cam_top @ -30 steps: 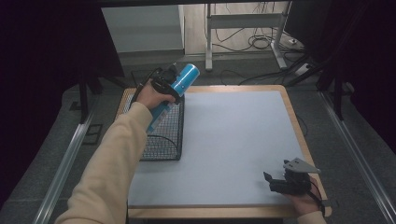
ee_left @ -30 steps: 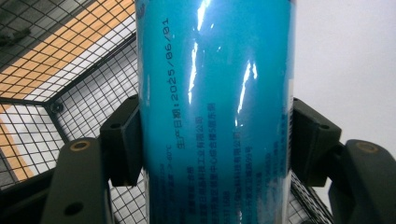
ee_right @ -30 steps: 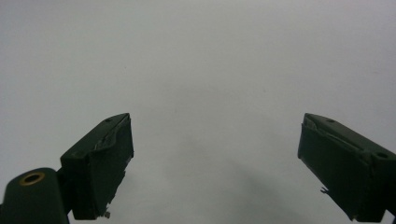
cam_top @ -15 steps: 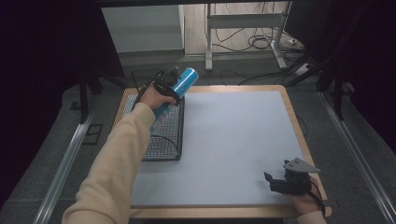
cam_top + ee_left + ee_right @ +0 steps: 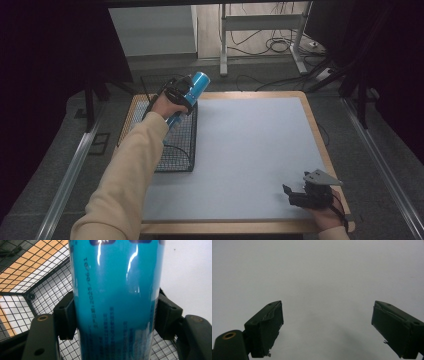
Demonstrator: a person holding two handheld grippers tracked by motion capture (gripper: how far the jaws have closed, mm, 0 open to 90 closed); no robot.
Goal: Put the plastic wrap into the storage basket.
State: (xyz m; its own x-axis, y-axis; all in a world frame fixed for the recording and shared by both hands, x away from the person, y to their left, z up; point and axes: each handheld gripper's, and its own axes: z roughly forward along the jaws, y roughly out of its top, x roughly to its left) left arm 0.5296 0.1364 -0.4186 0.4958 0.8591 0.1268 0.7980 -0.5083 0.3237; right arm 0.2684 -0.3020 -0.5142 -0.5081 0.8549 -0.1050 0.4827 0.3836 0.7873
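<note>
Left gripper (image 5: 113, 322) clamps blue can (image 5: 116, 297) above wire basket (image 5: 177, 150); right gripper (image 5: 327, 330) rests jaws spread on table (image 5: 250, 150).

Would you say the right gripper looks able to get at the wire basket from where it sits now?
Probably not without a long move: the right gripper, jaws open, sits at the table's near right corner, while the wire basket is on the far left. The bare tabletop between them holds nothing in the way.

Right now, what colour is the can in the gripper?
Shiny blue can, clearest in the left gripper view, clamped in the left gripper.
</note>
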